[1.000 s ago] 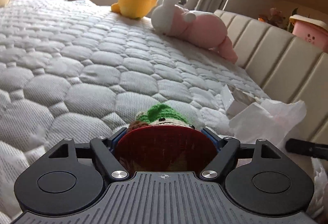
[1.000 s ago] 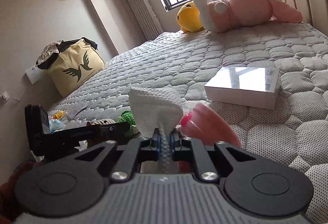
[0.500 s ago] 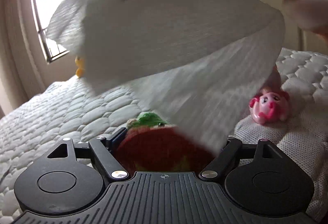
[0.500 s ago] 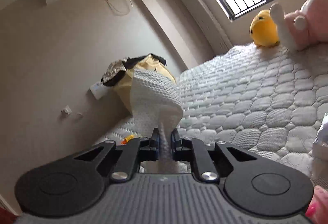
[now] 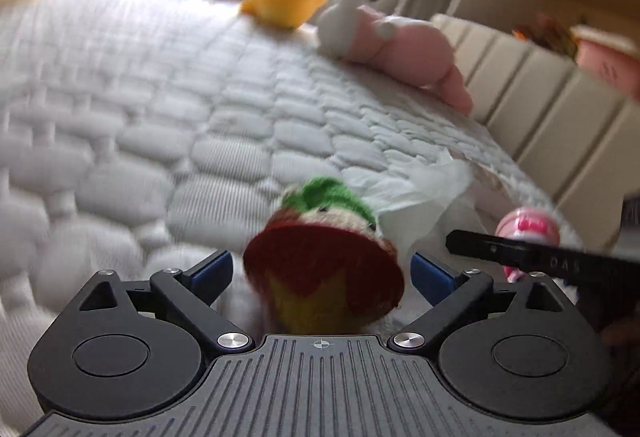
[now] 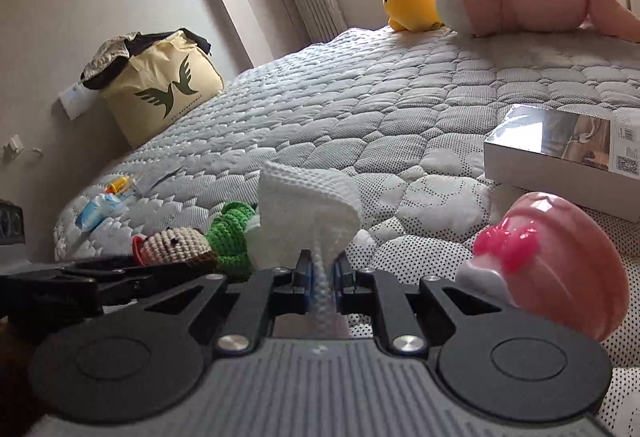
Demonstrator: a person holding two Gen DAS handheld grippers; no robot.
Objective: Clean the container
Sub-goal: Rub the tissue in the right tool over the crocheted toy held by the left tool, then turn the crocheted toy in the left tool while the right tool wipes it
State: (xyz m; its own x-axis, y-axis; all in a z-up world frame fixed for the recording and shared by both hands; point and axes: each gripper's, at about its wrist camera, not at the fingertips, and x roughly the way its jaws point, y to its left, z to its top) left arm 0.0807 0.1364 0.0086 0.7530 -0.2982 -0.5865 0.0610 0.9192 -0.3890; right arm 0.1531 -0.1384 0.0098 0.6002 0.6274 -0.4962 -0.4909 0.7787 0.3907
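We take the container to be the small crocheted yarn pot (image 5: pixel 324 277), dark red at the mouth with a yellow inside and a green knitted top. It lies on its side on the grey quilted bed (image 5: pixel 180 165), its open mouth turned toward the left gripper (image 5: pixel 320 273). That gripper's jaws stand wide, one blue pad on either side of the pot, and neither seems to touch it, though the left wrist view is blurred.

The right gripper (image 6: pixel 322 273) has its jaws closed narrow on a white embossed paper towel (image 6: pixel 308 205), which fans out above them. In the right wrist view the pot (image 6: pixel 200 245) lies just to the left of the towel, and a glossy pink plastic toy (image 6: pixel 552 269) rests close on the right, with a flat white box (image 6: pixel 560 157) beyond it.

We judge the pot very light and soft: it will squash under pressure and roll or slide on the quilt. Yarn gives good friction, so slipping is a small worry; collapse is the larger one. We would take it across the stiffer round rim or the body just behind it, gently, keeping the mouth open for the towel. The towel is limp, so it may need bunching to wipe inside.
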